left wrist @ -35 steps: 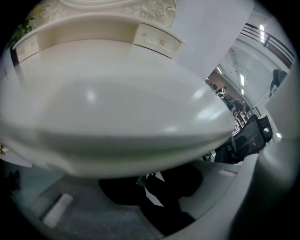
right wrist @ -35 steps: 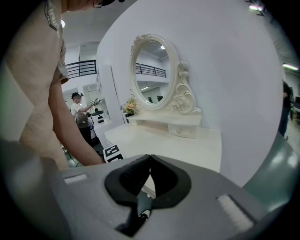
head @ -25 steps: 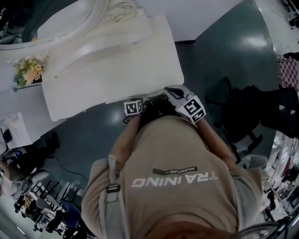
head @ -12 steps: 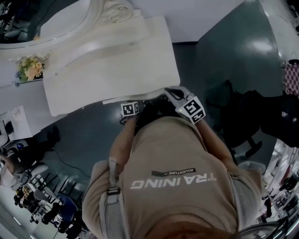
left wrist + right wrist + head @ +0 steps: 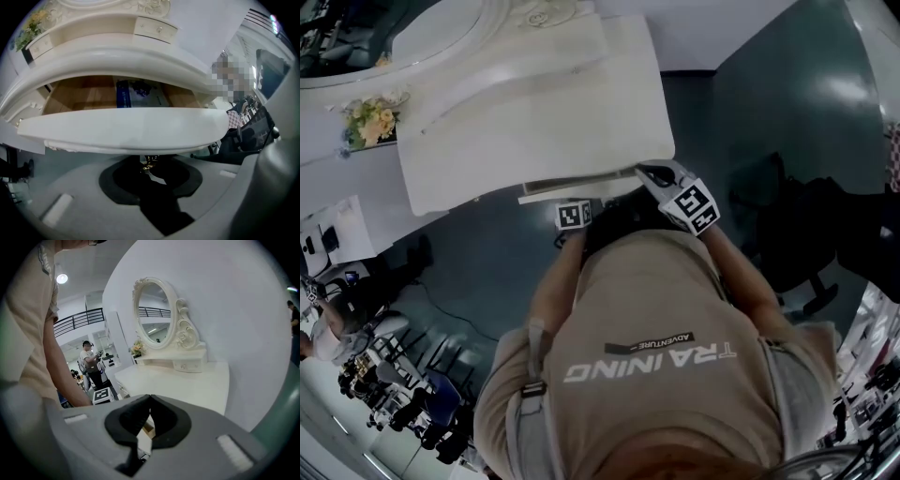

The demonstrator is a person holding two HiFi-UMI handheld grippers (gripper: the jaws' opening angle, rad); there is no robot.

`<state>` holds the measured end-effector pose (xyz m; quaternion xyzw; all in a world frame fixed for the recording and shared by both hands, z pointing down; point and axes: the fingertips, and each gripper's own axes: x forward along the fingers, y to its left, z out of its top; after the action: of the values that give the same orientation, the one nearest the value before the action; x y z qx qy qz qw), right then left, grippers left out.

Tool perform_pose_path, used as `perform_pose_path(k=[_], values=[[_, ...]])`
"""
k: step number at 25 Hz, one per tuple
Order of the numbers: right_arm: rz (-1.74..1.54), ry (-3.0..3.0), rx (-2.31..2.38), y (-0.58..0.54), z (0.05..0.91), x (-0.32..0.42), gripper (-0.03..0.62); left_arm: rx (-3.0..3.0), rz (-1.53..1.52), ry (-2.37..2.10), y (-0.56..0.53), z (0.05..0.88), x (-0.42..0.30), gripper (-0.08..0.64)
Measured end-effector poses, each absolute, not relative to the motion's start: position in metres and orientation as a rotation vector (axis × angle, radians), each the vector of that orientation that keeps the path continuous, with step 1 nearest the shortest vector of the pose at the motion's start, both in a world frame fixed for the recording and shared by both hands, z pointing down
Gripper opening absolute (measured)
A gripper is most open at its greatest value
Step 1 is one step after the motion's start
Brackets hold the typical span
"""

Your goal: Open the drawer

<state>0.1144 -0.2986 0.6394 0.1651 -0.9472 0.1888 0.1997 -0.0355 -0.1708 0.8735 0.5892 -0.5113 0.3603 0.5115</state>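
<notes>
**Drawer stood partly open, left claw clamped on its handle**

The drawer (image 5: 126,129) sat under the front edge of the white dressing table (image 5: 534,122), directly before the person, and stood partly out of the carcass. Its front was a long, curved white panel, bowed outward and smooth, with a slightly ornate lower edge. Behind the panel the inside showed as bare light-brown wood. A flat blue and purple package (image 5: 138,93) lay on the drawer floor near the middle. In the head view the drawer appeared as a narrow pale strip that jutted from beneath the table top.

The left gripper (image 5: 150,168) was below the middle of the drawer front. Its dark pads were closed on the small brass-coloured handle (image 5: 149,163) that hung from the panel's underside.

The right gripper (image 5: 150,398) was held to the right of the drawer, near the table's right front corner. Its jaws were pressed together at the tips with nothing between them, and it touched neither the drawer nor the handle.

On the table's raised back shelf were small drawers (image 5: 156,29) with knobs, under an oval mirror (image 5: 157,312) in a carved white frame. A bunch of pale flowers (image 5: 370,120) stood at the table's left end.
</notes>
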Motion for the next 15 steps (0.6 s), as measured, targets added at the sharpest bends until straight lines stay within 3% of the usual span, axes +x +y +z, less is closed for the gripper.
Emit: perform_pose_path(k=[15], values=[[0.422,-2.572,0.734,-0.226,0.603,0.103,0.003,1.532,0.823,-1.161,-0.108,0.868,-0.033,0.137]])
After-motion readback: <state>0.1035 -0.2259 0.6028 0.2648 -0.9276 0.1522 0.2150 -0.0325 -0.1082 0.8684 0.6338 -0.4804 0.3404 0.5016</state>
